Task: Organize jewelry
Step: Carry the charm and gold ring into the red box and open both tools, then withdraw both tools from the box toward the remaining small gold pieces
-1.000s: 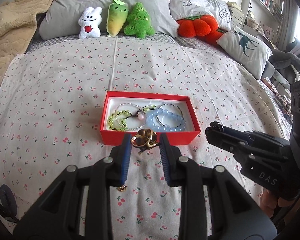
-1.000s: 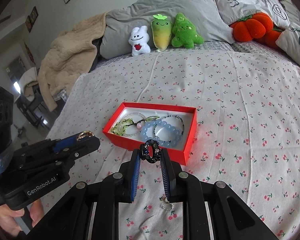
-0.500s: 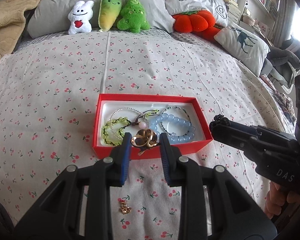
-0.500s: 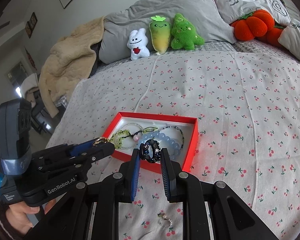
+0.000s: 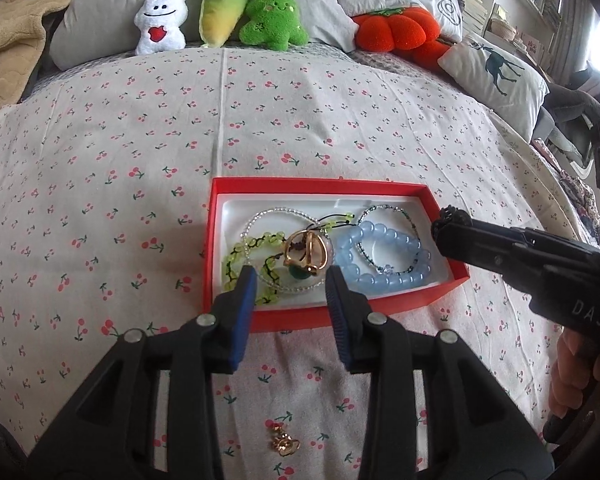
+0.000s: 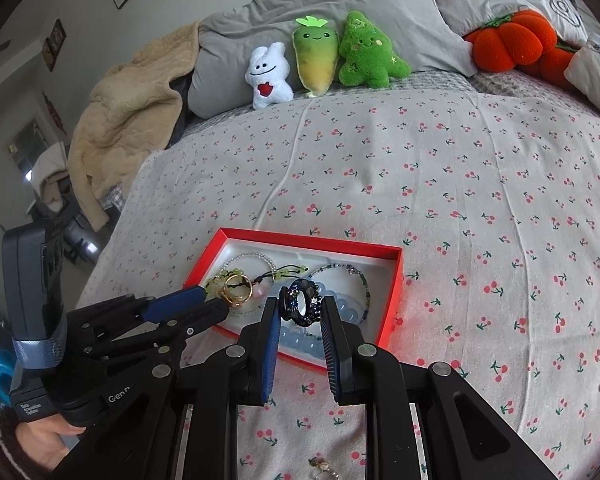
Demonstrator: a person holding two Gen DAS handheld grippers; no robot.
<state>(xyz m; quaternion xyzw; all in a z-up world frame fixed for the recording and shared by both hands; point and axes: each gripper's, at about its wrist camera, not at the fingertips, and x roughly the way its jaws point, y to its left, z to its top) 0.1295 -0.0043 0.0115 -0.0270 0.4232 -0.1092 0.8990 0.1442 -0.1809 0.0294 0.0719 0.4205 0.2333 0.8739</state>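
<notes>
A red box (image 5: 444, 208) with a white lining sits on the cherry-print bedspread and holds several bead bracelets, among them a pale blue one (image 5: 380, 256) and a green one (image 5: 252, 256). My left gripper (image 5: 290, 276) is open over the box's near edge; the gold ring (image 5: 306, 254) lies just past its tips on the bracelets, and shows in the right wrist view (image 6: 236, 289). My right gripper (image 6: 300, 312) is shut on a dark blue ring (image 6: 300, 306) above the box (image 6: 394, 304).
A small gold earring (image 5: 284, 444) lies on the bedspread below my left gripper. Another small piece (image 6: 320, 466) lies below my right gripper. Plush toys (image 5: 220, 12) and pillows (image 5: 496, 68) line the far side of the bed.
Both grippers have moved forward over the box. My left gripper has opened and let go of the gold ring, which now rests in the box. The right still holds the dark ring.
</notes>
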